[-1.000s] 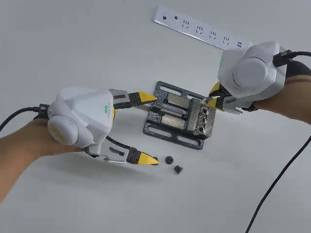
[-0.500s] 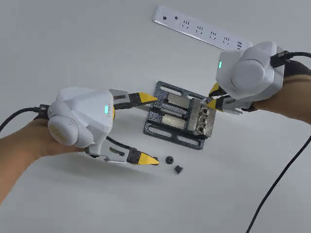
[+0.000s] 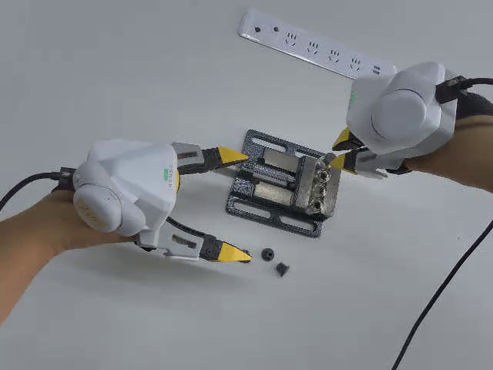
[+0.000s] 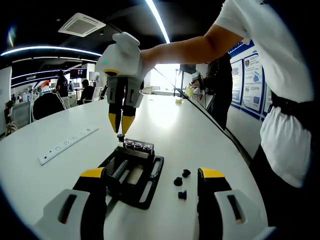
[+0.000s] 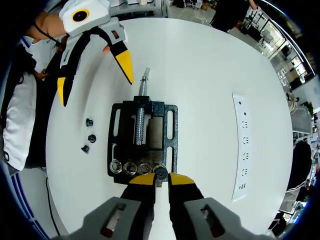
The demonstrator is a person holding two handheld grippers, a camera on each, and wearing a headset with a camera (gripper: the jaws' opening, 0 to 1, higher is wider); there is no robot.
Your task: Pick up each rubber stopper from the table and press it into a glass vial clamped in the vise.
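The right gripper (image 3: 333,156) hangs over the far end of the vise (image 3: 281,193), its jaws drawn nearly together and pinching a black rubber stopper (image 5: 161,173) by its sides. The stopper sits at the mouth of the farthest vial in the row; whether it is pressed in cannot be told. Three more glass vials (image 3: 320,190) stand clamped beside it, their mouths open. The left gripper (image 3: 246,206) hovers left of the vise with jaws spread wide, gripping nothing. Loose stoppers (image 3: 275,261) lie on the white tabletop (image 3: 139,77) just near of the vise, close to the left gripper's near jaw tip. A white power strip (image 3: 312,45) lies at the far side
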